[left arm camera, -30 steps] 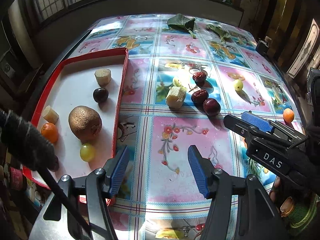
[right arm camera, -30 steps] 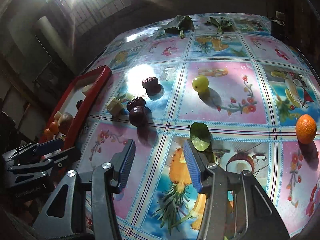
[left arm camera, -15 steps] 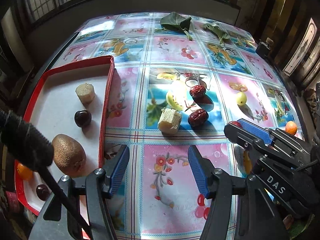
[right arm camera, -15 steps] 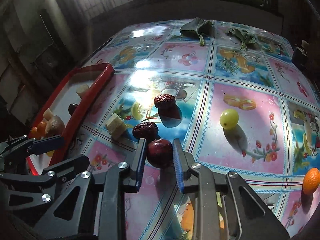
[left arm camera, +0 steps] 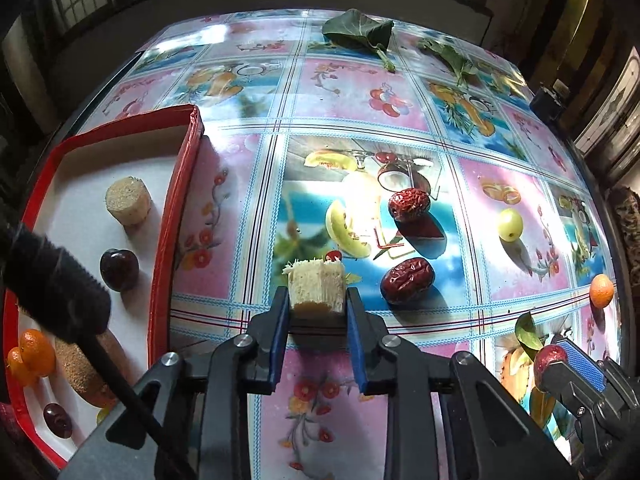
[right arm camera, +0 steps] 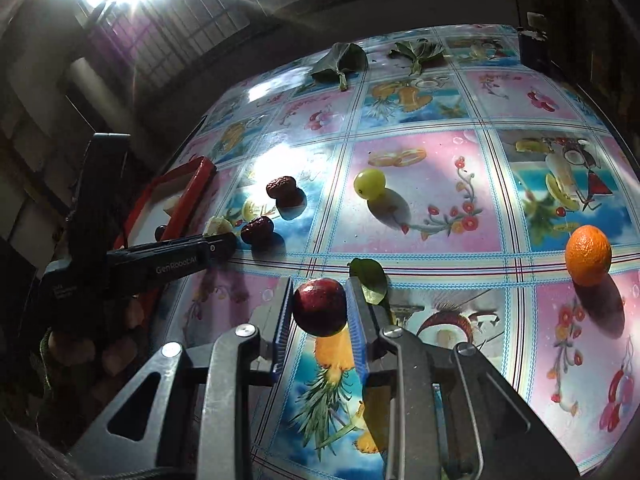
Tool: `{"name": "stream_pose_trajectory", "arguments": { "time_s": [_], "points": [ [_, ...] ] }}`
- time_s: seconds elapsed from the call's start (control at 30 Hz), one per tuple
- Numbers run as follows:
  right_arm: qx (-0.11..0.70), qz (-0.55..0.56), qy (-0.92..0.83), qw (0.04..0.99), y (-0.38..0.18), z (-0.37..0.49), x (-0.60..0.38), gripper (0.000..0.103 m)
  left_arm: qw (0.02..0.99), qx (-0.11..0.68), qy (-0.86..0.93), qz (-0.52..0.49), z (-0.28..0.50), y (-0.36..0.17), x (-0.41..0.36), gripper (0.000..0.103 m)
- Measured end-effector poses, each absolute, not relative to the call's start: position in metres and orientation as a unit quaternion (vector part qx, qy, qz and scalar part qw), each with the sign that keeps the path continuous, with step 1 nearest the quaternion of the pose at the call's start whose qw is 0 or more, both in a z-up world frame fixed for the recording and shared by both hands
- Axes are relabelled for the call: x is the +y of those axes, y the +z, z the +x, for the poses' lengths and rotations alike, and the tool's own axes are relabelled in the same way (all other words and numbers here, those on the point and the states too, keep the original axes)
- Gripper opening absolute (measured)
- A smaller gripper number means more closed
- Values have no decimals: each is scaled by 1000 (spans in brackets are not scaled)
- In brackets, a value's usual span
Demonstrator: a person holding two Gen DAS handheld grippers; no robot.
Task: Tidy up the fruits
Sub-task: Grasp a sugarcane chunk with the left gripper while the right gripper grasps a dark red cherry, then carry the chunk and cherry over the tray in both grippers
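The red tray (left arm camera: 182, 208) already held several fruits. The left gripper (left arm camera: 317, 314) had its jaws closed on a pale cane chunk (left arm camera: 316, 286) low over the bench (left arm camera: 360, 92). The right gripper (right arm camera: 319, 314) squeezed a red plum (right arm camera: 320, 306). Two dates (left arm camera: 408, 280), a green grape (left arm camera: 510, 225) and an orange (right arm camera: 588, 256) were left out.

Around the red tray (left arm camera: 176, 216): its raised right wall stands between the tray floor and the tablecloth (left arm camera: 360, 92). Inside, the far end beyond the cane piece (left arm camera: 128, 201) lies bare; the near end is crowded by a plum (left arm camera: 119, 270), kiwi (left arm camera: 82, 370) and oranges (left arm camera: 34, 354). Right of the tray, two dates (left arm camera: 408, 205) and a grape (left arm camera: 510, 225) dot the cloth, with open cloth beyond them up to the leaves (left arm camera: 358, 32).
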State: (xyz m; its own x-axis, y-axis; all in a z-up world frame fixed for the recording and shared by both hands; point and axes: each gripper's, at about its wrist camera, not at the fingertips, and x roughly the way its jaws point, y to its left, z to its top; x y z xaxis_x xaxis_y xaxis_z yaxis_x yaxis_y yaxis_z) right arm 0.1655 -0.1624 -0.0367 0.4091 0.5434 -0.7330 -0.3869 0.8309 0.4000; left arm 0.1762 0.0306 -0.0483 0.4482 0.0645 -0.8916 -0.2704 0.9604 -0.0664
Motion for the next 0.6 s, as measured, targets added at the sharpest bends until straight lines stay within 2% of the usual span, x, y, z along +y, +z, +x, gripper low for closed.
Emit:
{"name": "stream_pose_trajectory", "arguments": {
  "time_s": [0.6],
  "points": [
    [436, 63, 317, 840, -5, 140, -129, 28, 867, 461, 168, -83, 96, 0, 46, 26]
  ]
}}
